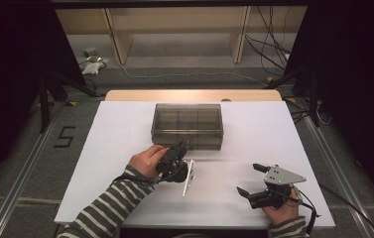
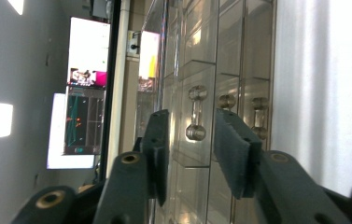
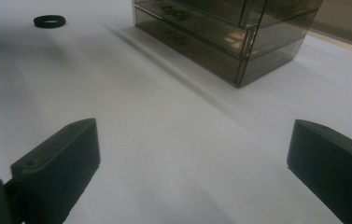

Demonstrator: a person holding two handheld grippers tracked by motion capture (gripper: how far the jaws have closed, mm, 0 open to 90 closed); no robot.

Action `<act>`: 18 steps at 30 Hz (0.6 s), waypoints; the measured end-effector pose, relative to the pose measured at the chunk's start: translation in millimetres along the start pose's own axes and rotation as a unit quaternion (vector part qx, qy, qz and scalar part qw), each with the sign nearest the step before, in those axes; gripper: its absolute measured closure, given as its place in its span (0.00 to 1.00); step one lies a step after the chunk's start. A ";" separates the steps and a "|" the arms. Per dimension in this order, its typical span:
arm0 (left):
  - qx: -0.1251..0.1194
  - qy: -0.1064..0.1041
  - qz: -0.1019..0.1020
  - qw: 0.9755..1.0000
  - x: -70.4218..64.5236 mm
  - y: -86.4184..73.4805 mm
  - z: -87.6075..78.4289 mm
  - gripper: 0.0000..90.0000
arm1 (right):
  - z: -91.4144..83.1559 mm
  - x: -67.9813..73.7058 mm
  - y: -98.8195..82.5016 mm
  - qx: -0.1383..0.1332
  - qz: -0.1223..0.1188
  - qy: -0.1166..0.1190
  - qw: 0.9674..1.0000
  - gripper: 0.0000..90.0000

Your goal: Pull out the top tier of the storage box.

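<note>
White worktop (image 1: 125, 129) fills the high view, with a person's striped sleeves coming in from 6 o'clock.

Nearest, at about 4 o'clock from the worktop's middle, the right gripper (image 1: 248, 177) rests low over bare surface. Its fingers (image 3: 57, 158) are spread wide and hold nothing.

Just at 5 o'clock from the left hand, a slim pale strip (image 1: 188, 177) lies flat on the worktop. What it is cannot be told.

Close to the middle, the left gripper (image 1: 180, 148) points toward 12 o'clock at the front of a smoky, see-through drawer box (image 1: 187, 124). In the left gripper view its two black fingers (image 2: 159, 140) stand partly apart, not pressed together. A small clear bar handle (image 2: 195, 112) on one drawer front sits in line with the gap, and the pads do not press on it. Whether the tips reach past the handle or stop just short cannot be told.

Farther off, at about 10 o'clock in the right gripper view, a small black ring (image 3: 49, 21) lies alone on the worktop, well apart from the box.

The step in hand looks like taking that handle to draw the drawer out. To do it well, the left fingers likely need to go forward until the bar lies fully between the pads, centred. They should then close squarely on it, because a clear, smooth bar may slip from a grip at the tips. The pull probably wants to run straight back toward 6 o'clock, level with the drawer. The light box may slide along with it, so the idle right gripper could steady its 3 o'clock side.
</note>
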State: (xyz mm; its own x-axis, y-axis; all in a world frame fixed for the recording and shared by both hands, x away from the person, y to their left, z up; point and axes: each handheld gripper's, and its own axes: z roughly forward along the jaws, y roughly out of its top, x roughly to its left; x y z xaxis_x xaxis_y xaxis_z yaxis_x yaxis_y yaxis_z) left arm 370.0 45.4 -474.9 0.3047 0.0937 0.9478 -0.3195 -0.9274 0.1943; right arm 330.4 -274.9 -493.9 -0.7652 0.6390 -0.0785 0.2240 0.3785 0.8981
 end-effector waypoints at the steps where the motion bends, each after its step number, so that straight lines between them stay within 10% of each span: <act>1: 0.000 0.000 0.000 1.000 0.0 0.0 0.0 0.69 | 0.0 0.0 0.0 0.000 0.000 0.000 1.000 0.04; 11: -0.037 -0.053 -0.041 0.997 12.2 -1.1 -6.8 0.61 | -0.1 0.1 0.0 -0.002 -0.002 -0.001 1.000 0.04; 18: -0.070 -0.110 -0.087 0.988 24.2 -2.8 -12.1 0.58 | -0.3 0.5 0.0 -0.001 -0.001 -0.001 1.000 0.04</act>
State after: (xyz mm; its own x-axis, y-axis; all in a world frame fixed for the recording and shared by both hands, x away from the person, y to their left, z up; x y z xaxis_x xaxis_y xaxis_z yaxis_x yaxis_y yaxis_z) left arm 367.4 54.7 -449.4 0.5492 0.1514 0.8219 -0.3612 -0.8438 0.3968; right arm 329.9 -274.7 -493.8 -0.7648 0.6391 -0.0812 0.2208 0.3784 0.8990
